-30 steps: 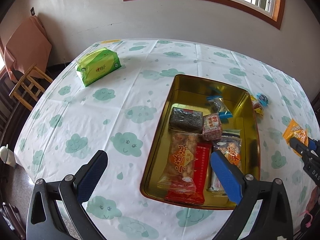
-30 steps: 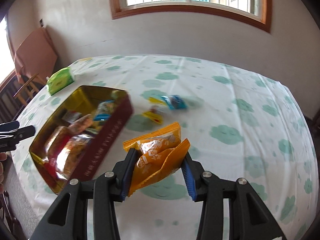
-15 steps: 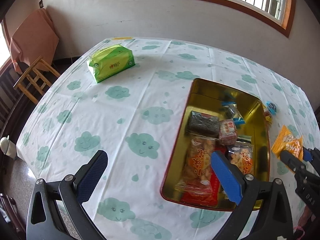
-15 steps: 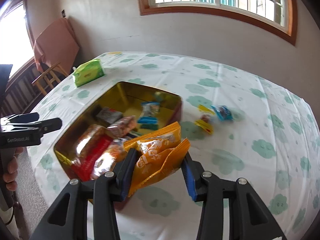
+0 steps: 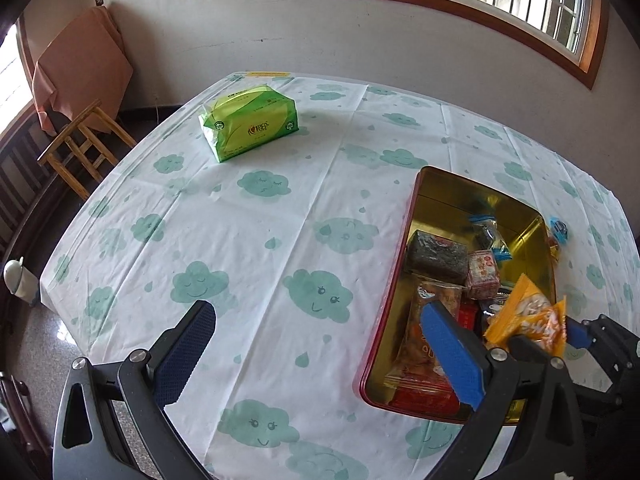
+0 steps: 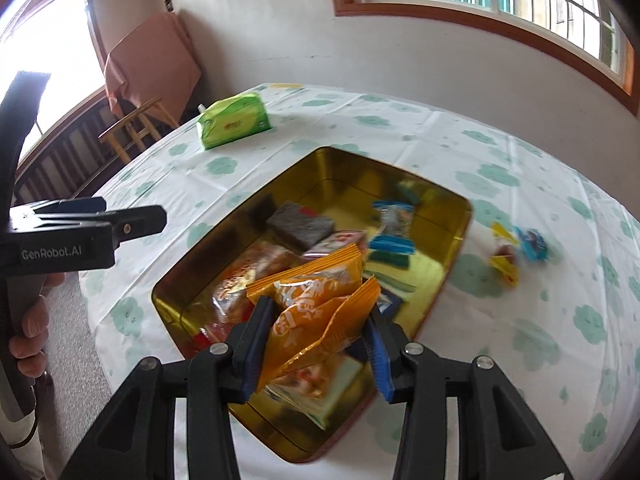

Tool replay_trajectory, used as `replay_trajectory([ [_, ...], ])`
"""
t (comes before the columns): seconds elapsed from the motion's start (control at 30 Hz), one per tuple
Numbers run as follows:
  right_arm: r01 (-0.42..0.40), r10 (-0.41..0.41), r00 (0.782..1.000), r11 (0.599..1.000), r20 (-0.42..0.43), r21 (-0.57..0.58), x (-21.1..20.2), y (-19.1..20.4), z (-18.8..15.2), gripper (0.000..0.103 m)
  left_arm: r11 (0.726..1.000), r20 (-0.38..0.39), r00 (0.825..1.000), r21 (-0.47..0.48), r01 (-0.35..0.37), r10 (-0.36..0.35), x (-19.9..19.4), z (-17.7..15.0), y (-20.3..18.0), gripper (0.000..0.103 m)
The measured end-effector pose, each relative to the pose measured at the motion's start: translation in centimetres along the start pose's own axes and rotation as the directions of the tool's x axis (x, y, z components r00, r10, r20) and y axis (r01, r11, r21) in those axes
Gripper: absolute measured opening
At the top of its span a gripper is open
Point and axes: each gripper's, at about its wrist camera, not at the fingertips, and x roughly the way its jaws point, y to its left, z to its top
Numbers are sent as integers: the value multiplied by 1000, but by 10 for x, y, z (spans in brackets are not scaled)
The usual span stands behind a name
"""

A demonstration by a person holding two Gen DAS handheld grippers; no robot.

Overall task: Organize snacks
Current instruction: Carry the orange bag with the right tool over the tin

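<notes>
My right gripper point(image 6: 316, 340) is shut on an orange snack packet point(image 6: 316, 304) and holds it above the near end of the gold tin point(image 6: 328, 168), which holds several snack packs. The packet point(image 5: 528, 320) and right gripper point(image 5: 576, 332) also show at the right of the left wrist view, over the tin point(image 5: 436, 188). My left gripper point(image 5: 320, 352) is open and empty above the cloth, left of the tin. It also shows in the right wrist view point(image 6: 132, 220). A blue candy point(image 6: 532, 242) and yellow candies point(image 6: 506, 268) lie on the cloth right of the tin.
A green tissue pack point(image 5: 250, 120) lies at the far left of the table with the cloud-print cloth point(image 5: 240, 220). A wooden stool point(image 5: 84, 140) and a covered folded table point(image 5: 80, 64) stand beyond the table's left edge. A white bottle point(image 5: 18, 276) stands on the floor.
My right gripper has carried the orange packet leftward from the cloth to over the tin. My left gripper has shifted left, away from the tin.
</notes>
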Motion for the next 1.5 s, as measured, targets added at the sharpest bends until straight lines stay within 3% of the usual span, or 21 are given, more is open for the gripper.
replay_trajectory([
  [0.53,-39,38,997,999,-66,-27,33,22,1,45,999,4,1000,-29,-25,25,-4,1,16,102],
  [1.2,-11,9,999,999,-49,-49,36,26,0,46,1000,5,1000,-17,-24,24,-10,-2,9,102],
  [1.33,-22,20,999,999,-47,-45,34,26,-1,52,1000,13,1000,-11,-21,21,-14,-3,7,102],
  [1.5,-37,36,999,999,-40,-31,31,24,-2,53,1000,-3,1000,-3,-20,20,-10,-3,4,102],
])
